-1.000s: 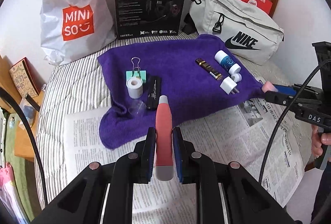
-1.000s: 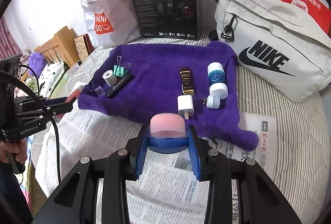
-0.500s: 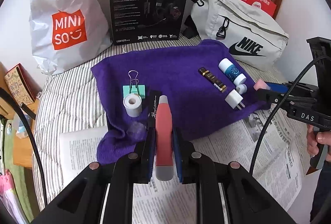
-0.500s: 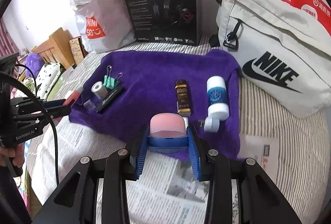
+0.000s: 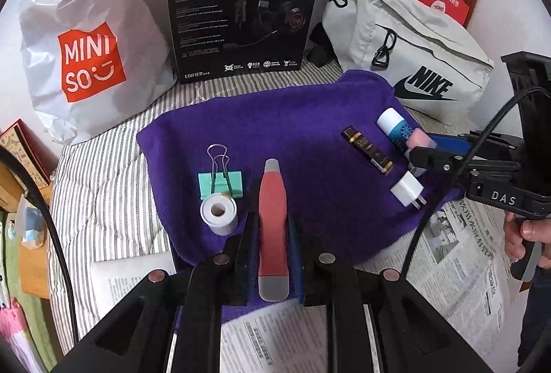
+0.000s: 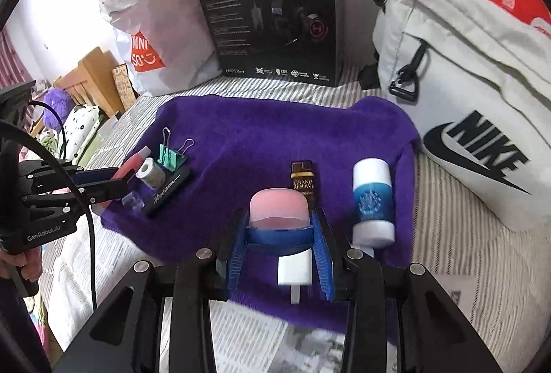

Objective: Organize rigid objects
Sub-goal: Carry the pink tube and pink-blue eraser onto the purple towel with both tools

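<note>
My left gripper [image 5: 272,231] is shut on a long red tool with grey ends [image 5: 272,200], held over the near edge of the purple towel [image 5: 292,132]. Just left of it lie a white tape roll [image 5: 219,213] and a green binder clip [image 5: 221,187]. My right gripper [image 6: 278,228] is shut on a pink, blue-based object [image 6: 278,204] above a white charger plug [image 6: 295,266]. Beside it lie a brown bar [image 6: 303,182] and a blue-and-white bottle [image 6: 373,197]. A black case [image 6: 168,188] sits by the clip.
Behind the towel stand a white Miniso bag [image 5: 86,56], a black headset box [image 5: 241,11] and a grey Nike bag [image 5: 413,56]. Newspaper [image 5: 465,252] covers the striped bedding [image 5: 103,183] in front. A hand [image 5: 530,235] grips the right handle.
Both grippers have moved forward from over the newspaper to over the towel's near edge, each keeping its object. The things on the towel have not moved.
</note>
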